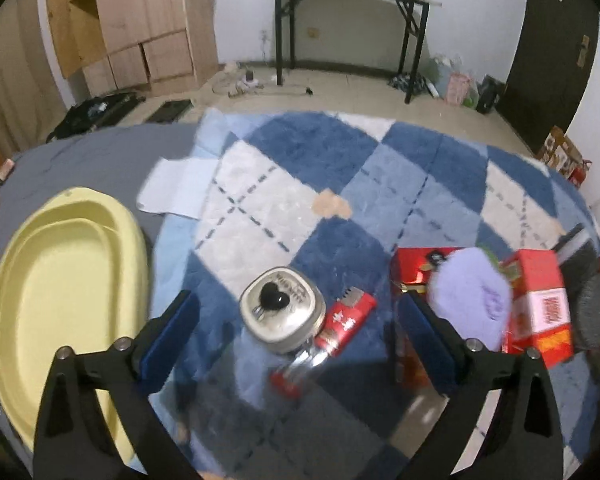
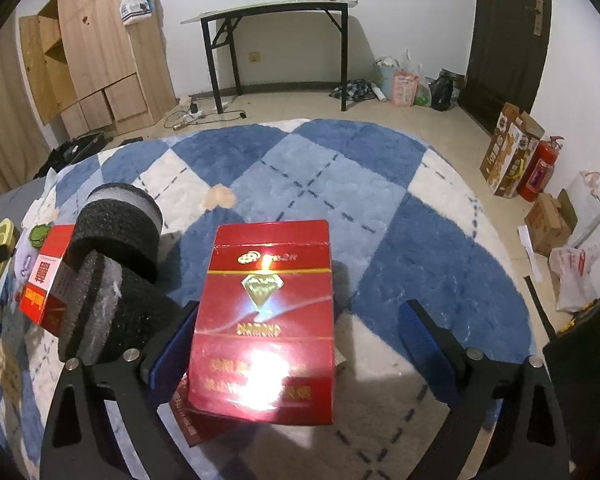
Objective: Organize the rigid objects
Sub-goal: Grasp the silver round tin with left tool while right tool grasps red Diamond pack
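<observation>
In the left wrist view a glass jar with a silver lid and black heart knob (image 1: 282, 314) lies tilted on the rug, between the fingers of my left gripper (image 1: 298, 300), which is open and clear of it. A small red pack (image 1: 346, 322) leans against the jar's right side. A yellow oval tray (image 1: 60, 280) sits to the left. In the right wrist view a shiny red box marked DIAMOND (image 2: 264, 320) lies between the fingers of my right gripper (image 2: 300, 308). That gripper is open: the left pad is beside the box's edge, the right pad well away.
Two black foam rolls (image 2: 116, 236) and a red-and-white box (image 2: 46, 280) crowd the red box's left. A purple fluffy pad (image 1: 470, 292) rests on more red boxes. The blue-and-white checked rug (image 2: 340, 184) stretches ahead. A fire extinguisher (image 2: 538, 168) and cardboard boxes stand at the right.
</observation>
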`<state>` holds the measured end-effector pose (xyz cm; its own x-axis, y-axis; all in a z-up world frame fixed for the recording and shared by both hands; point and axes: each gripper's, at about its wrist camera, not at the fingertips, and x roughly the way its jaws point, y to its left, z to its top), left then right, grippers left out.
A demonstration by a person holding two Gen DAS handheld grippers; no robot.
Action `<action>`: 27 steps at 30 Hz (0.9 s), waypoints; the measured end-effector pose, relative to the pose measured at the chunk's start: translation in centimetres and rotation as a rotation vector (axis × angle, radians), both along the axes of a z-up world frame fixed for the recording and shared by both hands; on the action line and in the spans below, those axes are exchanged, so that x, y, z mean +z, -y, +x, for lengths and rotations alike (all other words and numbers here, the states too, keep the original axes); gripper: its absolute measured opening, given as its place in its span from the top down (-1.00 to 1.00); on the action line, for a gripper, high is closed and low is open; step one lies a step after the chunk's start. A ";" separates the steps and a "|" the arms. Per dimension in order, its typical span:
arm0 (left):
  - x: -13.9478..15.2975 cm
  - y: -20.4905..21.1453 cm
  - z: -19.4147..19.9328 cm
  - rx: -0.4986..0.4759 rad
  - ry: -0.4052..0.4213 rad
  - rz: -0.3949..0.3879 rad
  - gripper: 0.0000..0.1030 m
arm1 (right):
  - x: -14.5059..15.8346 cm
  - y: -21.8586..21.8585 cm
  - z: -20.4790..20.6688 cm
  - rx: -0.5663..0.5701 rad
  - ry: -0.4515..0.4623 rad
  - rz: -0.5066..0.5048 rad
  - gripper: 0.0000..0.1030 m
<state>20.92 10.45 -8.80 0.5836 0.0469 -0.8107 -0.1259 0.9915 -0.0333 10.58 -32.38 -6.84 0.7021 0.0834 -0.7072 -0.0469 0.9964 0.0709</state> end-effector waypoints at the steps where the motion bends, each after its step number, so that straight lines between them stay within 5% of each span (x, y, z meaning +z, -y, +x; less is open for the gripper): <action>1: -0.4 -0.3 0.3 0.007 -0.010 -0.025 -0.70 | 0.0 0.1 -0.2 -0.003 0.005 0.006 -0.77; 5: -1.5 -1.7 0.7 0.054 -0.025 -0.141 -0.29 | 0.3 0.4 -0.5 0.007 0.029 0.017 -0.31; 8: -2.1 -2.1 0.3 0.060 -0.014 -0.127 -0.02 | 0.5 0.3 -0.6 0.023 0.031 0.028 -0.09; 14: -1.2 -2.3 -0.7 0.048 0.019 -0.119 -0.02 | 0.8 0.5 -1.3 0.018 0.063 0.006 -0.08; 21: 3.5 -2.4 -3.1 0.043 0.114 -0.070 -0.02 | 3.8 1.3 -3.2 0.004 0.122 -0.002 -0.08; 27: 8.4 -8.4 -5.9 0.101 0.171 -0.023 -0.02 | 8.1 -4.2 -5.6 0.155 0.199 -0.057 -0.08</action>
